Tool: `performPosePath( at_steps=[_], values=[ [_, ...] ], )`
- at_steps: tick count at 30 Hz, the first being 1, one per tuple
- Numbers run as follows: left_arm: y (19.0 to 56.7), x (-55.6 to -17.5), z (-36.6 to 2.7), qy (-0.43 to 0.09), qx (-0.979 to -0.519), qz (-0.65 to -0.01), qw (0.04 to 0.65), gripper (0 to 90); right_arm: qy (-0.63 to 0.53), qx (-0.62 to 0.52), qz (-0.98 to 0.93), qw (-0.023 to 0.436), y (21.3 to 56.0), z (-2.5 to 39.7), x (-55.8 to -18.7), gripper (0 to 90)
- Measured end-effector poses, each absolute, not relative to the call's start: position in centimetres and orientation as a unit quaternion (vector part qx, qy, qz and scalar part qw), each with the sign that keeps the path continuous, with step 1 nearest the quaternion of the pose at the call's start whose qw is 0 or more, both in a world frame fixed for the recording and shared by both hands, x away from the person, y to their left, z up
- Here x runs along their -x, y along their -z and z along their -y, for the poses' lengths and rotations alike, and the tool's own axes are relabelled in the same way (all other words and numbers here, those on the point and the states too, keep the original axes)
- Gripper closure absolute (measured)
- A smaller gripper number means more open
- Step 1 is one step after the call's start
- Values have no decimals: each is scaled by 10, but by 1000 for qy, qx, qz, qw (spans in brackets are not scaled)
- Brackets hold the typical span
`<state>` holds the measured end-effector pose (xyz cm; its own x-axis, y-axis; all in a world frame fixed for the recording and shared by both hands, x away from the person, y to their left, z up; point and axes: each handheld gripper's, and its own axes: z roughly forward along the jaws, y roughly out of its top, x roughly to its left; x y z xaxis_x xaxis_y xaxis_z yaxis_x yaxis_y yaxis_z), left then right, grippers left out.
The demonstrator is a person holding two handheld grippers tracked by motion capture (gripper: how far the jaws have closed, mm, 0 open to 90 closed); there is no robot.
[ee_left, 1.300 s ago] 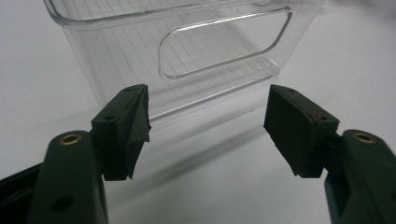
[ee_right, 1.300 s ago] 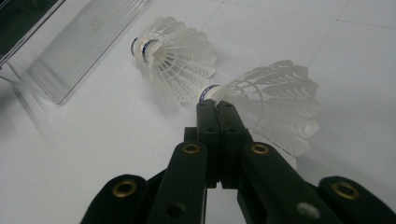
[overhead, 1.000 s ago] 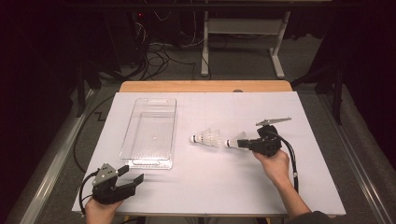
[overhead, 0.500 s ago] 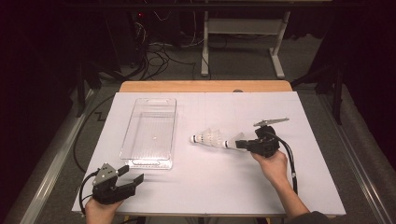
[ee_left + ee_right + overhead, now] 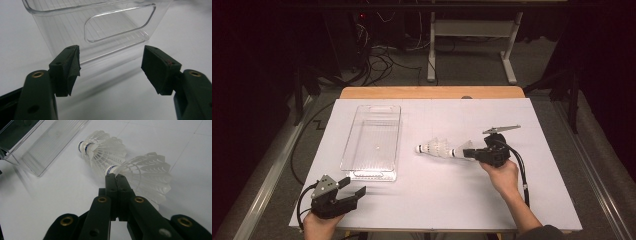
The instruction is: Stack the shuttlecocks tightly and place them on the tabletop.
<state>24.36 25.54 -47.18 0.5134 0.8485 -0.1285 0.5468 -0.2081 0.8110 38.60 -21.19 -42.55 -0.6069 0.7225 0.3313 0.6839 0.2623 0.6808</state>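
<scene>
Right gripper (image 5: 468, 153) pinches the near shuttlecock (image 5: 147, 173) by its feather skirt, at the clear bin's (image 5: 373, 141) three o'clock; thin feathers may slip. Left gripper (image 5: 354, 186) gapes wide.

Left gripper (image 5: 354, 189): black body, grey three-cornered plate on top, brass-ringed screw holes, dark padded jaws. Right gripper (image 5: 468, 153): black, grey plate at 12 o'clock, black cable trailing toward 6 o'clock beside a dark sleeve (image 5: 544, 233).
</scene>
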Motion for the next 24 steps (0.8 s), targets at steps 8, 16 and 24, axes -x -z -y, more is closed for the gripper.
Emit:
performPosePath(
  at_steps=[8, 16, 24],
  values=[
    [472, -244, -255, -176, -757, -461, 429, 321, -416, -441, -795, 23, 424, 208, -388, 900],
    [472, -244, -255, -176, -757, -461, 429, 322, -418, -439, -795, 22, 424, 204, -390, 900],
    [472, -244, -256, -175, -757, -461, 429, 321, -423, -440, -792, 20, 425, 201, -393, 900]
  ],
)
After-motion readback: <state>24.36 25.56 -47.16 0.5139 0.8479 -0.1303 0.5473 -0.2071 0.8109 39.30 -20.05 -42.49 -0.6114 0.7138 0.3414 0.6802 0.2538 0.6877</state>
